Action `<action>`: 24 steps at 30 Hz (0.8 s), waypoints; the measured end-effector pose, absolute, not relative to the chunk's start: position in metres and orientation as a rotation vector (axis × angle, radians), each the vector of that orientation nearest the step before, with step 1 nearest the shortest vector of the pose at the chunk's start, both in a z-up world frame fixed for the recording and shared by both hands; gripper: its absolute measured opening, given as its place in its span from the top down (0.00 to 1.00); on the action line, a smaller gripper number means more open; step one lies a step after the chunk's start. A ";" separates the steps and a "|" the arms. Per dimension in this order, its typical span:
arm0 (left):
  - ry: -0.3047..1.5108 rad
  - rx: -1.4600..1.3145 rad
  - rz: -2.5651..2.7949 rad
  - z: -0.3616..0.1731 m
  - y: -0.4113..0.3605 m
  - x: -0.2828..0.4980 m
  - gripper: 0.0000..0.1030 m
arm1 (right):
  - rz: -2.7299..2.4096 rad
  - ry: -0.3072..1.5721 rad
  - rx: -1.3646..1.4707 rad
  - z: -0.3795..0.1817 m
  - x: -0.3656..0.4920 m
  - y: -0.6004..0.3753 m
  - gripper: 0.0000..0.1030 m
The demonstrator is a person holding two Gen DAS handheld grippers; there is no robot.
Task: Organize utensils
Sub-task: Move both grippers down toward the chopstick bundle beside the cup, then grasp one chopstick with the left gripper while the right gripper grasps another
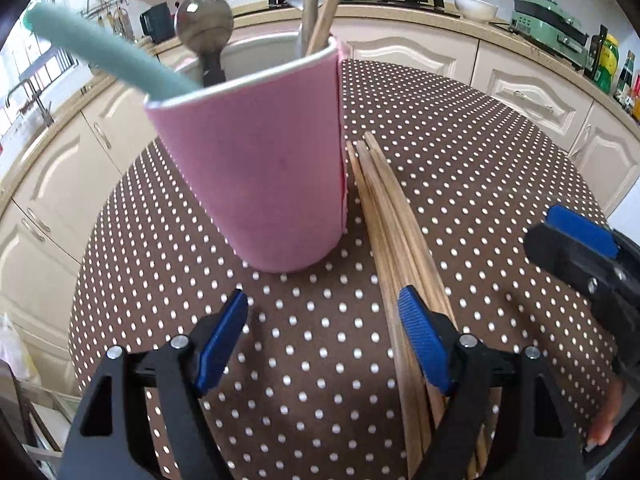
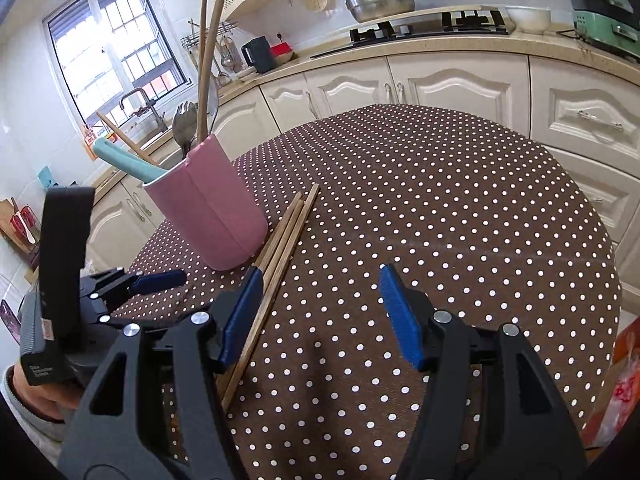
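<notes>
Left claw (image 1: 322,344) and right claw (image 2: 320,312): both open, gripping nothing, over the bench (image 2: 460,200).
Chopsticks (image 1: 394,216) lie bundled on the dotted cloth, just beside the pink cup (image 1: 260,168). Left claw's right pad sits over the bundle; right claw's left pad sits over it too, and contact cannot be confirmed. The cup stands upright and holds a teal handle (image 1: 104,54), a metal spork (image 1: 204,20) and more chopsticks.
</notes>
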State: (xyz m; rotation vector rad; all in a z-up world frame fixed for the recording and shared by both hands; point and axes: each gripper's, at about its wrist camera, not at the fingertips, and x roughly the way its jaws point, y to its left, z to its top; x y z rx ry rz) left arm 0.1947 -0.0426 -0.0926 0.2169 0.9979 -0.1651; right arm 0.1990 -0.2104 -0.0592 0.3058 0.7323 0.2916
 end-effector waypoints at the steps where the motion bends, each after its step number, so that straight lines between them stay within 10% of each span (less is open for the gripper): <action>1: 1.004 0.214 -0.160 -0.092 -0.043 0.197 0.26 | 0.292 0.735 0.307 -0.060 0.200 -0.210 0.41; 11: 1.044 0.213 -0.159 -0.099 -0.035 0.200 0.26 | 0.286 0.770 0.311 -0.066 0.203 -0.215 0.41; 18: 1.035 0.163 -0.234 -0.093 -0.041 0.204 0.85 | 0.270 0.815 0.270 -0.065 0.214 -0.207 0.41; 24: 1.027 0.072 -0.273 -0.090 -0.025 0.198 0.93 | 0.264 0.891 0.207 -0.063 0.229 -0.188 0.39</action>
